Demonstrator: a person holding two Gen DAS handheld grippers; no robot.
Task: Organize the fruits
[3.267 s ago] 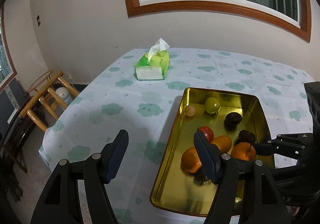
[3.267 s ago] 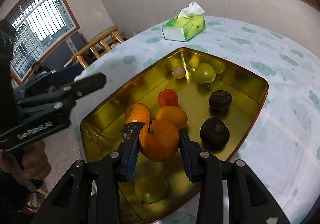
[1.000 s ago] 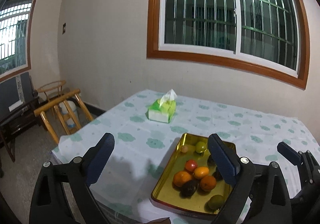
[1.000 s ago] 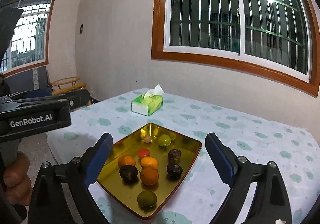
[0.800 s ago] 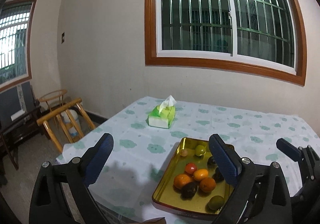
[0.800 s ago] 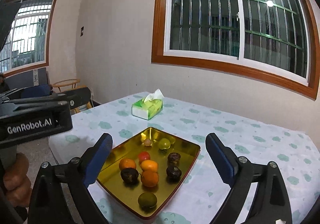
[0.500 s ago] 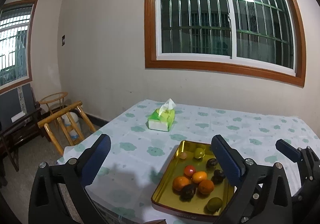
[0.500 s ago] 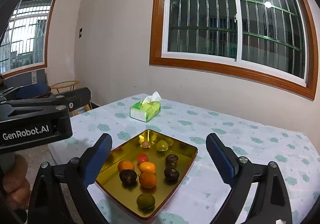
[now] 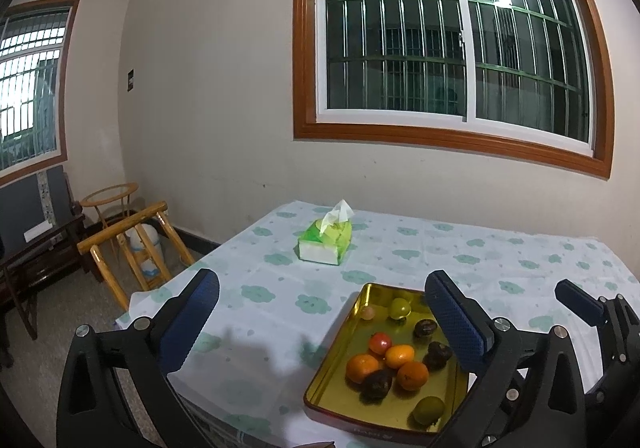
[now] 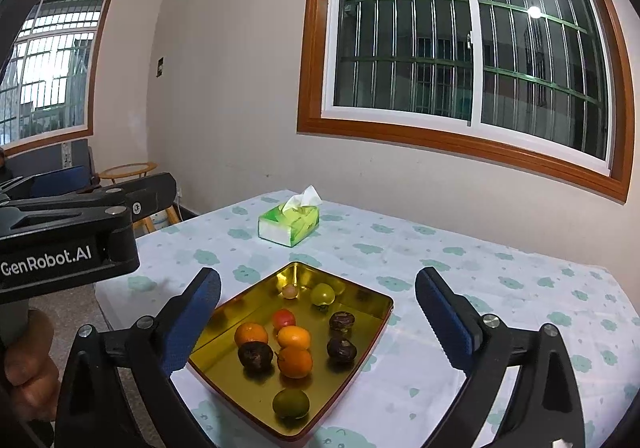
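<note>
A gold metal tray [image 10: 248, 302] [image 9: 340, 344] lies on the clothed table and holds several fruits. Among them are three oranges [image 10: 295, 362] [image 9: 413, 375], a red tomato [image 10: 283, 319], three dark wrinkled fruits [image 10: 255, 355], two green fruits [image 10: 291, 403] [image 9: 429, 410] and a small pale one [image 10: 289, 291]. My left gripper [image 9: 320, 282] hangs well back from the tray, with the jaws opening and nothing between them. My right gripper [image 10: 318, 276] also floats above and short of the tray, its jaws opening wide and empty.
A green tissue box [image 9: 325, 244] [image 10: 289, 226] stands on the table beyond the tray. A wooden chair frame [image 9: 132, 244] and a small round stool [image 9: 109, 194] sit on the floor to the left. A hand [image 10: 28, 368] holds the left gripper's handle.
The orange once gripped by the right gripper now lies in the tray. Both grippers have drawn back and up from the tray, and their jaws have spread a little wider.
</note>
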